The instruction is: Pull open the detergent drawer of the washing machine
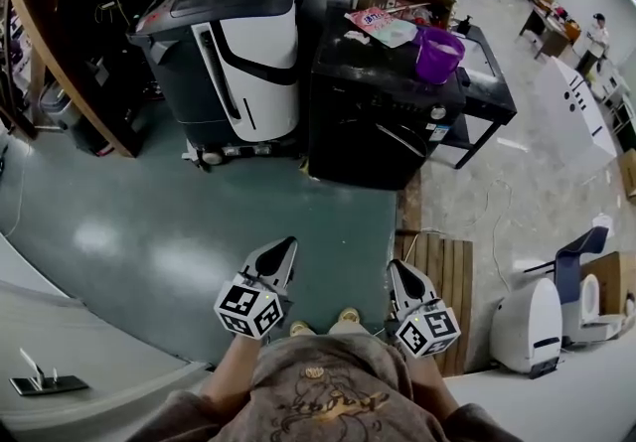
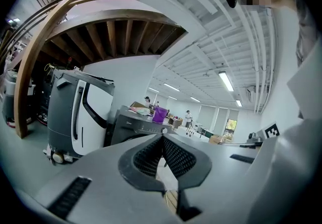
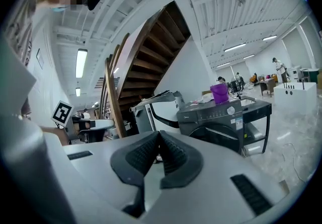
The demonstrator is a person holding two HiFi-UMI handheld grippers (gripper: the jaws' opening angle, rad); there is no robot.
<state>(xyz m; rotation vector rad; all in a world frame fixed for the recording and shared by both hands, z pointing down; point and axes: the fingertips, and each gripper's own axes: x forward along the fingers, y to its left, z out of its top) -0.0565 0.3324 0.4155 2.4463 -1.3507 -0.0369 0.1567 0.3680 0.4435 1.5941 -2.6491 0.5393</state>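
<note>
Washing machine point(image 1: 373, 132) front details too small

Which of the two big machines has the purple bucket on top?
The black washing machine, on the right, holds the purple bucket; the grey-and-white machine beside it does not.

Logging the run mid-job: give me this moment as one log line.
stage: pre-reach | left tool: shut, empty | right tool: shut, empty | black front-loading washing machine: well ahead, untouched, detergent drawer looks closed
</note>
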